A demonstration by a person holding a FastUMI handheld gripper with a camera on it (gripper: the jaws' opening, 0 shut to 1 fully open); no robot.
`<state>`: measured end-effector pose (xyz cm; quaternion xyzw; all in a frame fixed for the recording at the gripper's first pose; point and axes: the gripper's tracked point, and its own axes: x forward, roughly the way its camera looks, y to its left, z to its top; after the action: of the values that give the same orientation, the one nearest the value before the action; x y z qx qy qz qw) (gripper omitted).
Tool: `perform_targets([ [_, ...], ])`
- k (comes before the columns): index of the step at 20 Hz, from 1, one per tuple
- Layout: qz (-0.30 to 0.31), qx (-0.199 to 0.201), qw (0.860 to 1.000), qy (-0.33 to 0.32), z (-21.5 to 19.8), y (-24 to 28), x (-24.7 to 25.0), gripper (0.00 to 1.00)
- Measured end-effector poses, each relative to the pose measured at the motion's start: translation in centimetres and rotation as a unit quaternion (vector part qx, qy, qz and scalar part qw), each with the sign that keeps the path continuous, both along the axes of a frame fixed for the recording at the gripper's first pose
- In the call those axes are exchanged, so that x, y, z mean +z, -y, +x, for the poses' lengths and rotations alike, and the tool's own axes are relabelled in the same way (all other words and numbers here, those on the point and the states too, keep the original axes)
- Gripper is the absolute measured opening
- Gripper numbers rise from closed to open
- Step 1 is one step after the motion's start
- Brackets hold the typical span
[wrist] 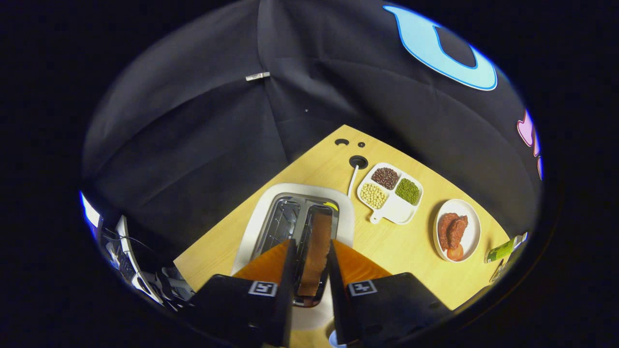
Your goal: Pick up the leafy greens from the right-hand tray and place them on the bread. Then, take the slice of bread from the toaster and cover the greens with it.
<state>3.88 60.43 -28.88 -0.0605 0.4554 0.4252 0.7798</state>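
Observation:
A white toaster (261, 217) with two chrome slots stands on the wooden table (401, 246), right under me. A brown slice of bread (318, 251) stands on edge in the right-hand slot. My gripper (310, 249) hangs over that slot with one finger on each flat side of the slice. The fingers sit close against the bread, but whether both press on it is unclear. The left-hand slot holds nothing.
A white divided tray (397, 211) with dark, pale and green beans lies beyond the toaster to the right. Further right a white plate (471, 227) carries red-brown food and a tomato slice. A green bottle (503, 250) lies near the table edge. Cable holes (358, 161) sit at the far corner.

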Motion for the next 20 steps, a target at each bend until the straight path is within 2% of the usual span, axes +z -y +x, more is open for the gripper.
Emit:
perform_targets([
  [1, 0.005, -0.004, 1.0, -0.006, 0.0, -0.2, 0.3, 0.2],
  [3, 0.003, -0.006, 1.0, 0.0, 0.4, 0.1, 0.2, 0.16],
  [12, 0.081, -0.022, 0.996, 0.012, 1.0, 2.6, 7.0, 0.14],
  [20, 0.153, -0.056, 0.986, 0.023, 1.3, 11.0, 13.1, 0.14],
])
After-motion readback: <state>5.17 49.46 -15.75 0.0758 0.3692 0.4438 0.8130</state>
